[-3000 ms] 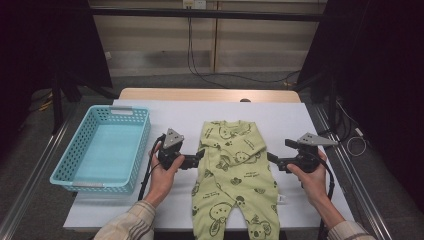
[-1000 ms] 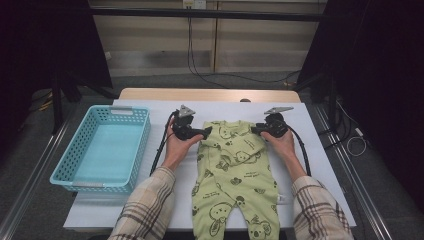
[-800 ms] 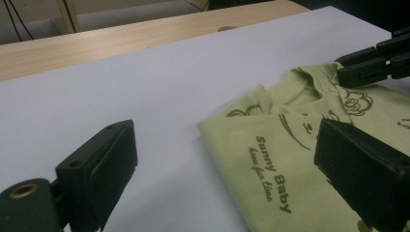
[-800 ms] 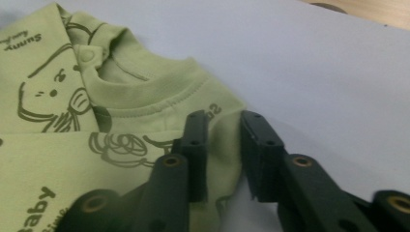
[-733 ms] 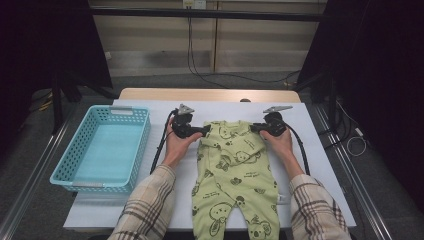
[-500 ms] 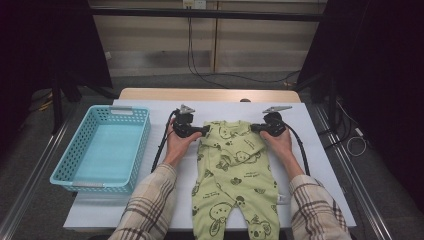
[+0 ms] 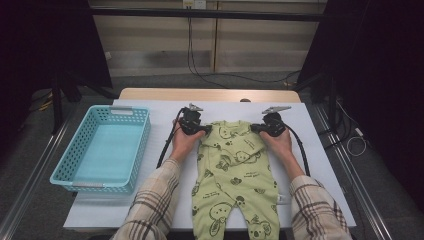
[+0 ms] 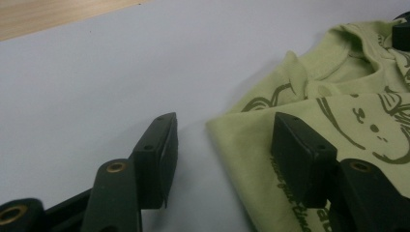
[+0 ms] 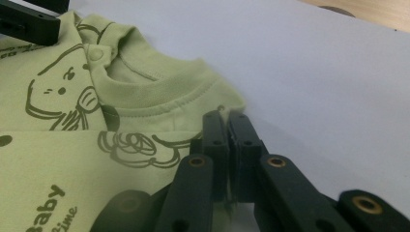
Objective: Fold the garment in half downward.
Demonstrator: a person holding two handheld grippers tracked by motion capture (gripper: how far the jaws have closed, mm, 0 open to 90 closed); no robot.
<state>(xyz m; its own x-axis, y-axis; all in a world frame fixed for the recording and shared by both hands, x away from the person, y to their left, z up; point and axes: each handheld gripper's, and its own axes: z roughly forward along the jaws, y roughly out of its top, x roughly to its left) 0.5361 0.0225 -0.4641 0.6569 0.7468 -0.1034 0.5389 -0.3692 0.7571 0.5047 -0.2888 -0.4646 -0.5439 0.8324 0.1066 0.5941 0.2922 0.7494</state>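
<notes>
Black jaws of the left claw (image 8: 220,159) stand half apart at the shoulder corner of a pale green baby romper (image 7: 234,175), one jaw on the bare white sheet, the other over the folded cloth edge; they have just been closing, with the corner of the fabric between them and not yet pinched. Across the neckline, the right claw (image 9: 227,145) is closed tight, its two jaws pressed together on the romper's other shoulder edge beside the ribbed collar (image 9: 159,89). Seen from the high view, the left claw (image 7: 199,129) and the right claw (image 7: 260,128) sit at the two top corners of the garment, each in a hand with a plaid sleeve (image 7: 155,205) behind it. Printed with dark koala drawings, the romper lies flat on the white surface (image 7: 310,150), legs toward the person. A turquoise basket (image 7: 102,147) stands well to the left.
</notes>
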